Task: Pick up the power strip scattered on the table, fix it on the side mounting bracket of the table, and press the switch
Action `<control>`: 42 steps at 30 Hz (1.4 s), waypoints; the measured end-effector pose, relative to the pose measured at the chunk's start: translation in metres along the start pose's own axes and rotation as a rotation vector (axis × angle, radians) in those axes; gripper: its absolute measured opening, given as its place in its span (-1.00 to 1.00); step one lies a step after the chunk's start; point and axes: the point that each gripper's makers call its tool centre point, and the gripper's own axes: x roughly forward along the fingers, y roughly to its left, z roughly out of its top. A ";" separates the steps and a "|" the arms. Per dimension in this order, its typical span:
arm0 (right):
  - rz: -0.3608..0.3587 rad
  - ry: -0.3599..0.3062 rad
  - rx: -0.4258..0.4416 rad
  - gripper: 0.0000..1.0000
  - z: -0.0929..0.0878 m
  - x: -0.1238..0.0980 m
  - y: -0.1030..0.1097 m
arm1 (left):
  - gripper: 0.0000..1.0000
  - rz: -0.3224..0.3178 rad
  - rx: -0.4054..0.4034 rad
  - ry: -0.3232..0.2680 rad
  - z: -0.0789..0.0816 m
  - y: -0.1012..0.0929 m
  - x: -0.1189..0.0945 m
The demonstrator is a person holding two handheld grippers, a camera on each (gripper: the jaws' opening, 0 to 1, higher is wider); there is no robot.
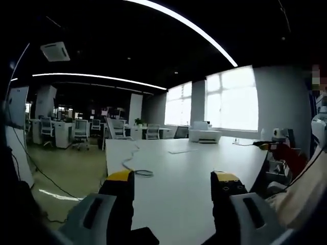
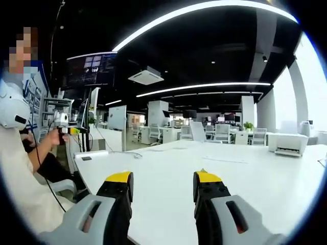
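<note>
I hold both grippers, left (image 1: 173, 186) and right (image 2: 162, 186), jaws spread and empty, level above the white worktop (image 1: 189, 168) to scan it. No power strip is evident; a cable (image 1: 134, 166) trails there.

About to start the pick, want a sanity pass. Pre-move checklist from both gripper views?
1. Left hand-held gripper open, nothing between jaws: ok.
2. Right hand-held gripper open, nothing held: ok.
3. Power strip located: cannot tell. The left gripper view shows a cable curling on the table, but no strip body is clear.
4. Side mounting bracket located: cannot tell.
5. Table ahead of both grippers free of close obstacles: ok. A printer sits at the far edge.
6. Bystander clear: not ok. A seated person holding another device is beside the table's corner in the right gripper view.
</note>
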 end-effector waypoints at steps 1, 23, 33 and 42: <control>0.000 0.001 -0.001 -0.14 0.000 0.000 0.000 | 0.29 -0.004 0.012 0.011 0.000 0.000 -0.001; 0.007 0.013 0.007 -0.14 -0.006 0.004 0.001 | 0.18 0.037 0.066 0.271 -0.032 0.051 -0.034; 0.015 0.023 0.010 -0.14 -0.009 0.007 0.004 | 0.15 0.034 0.074 0.399 -0.059 0.066 -0.045; 0.018 0.028 0.011 -0.15 -0.011 0.008 0.004 | 0.13 0.017 0.084 0.493 -0.077 0.078 -0.057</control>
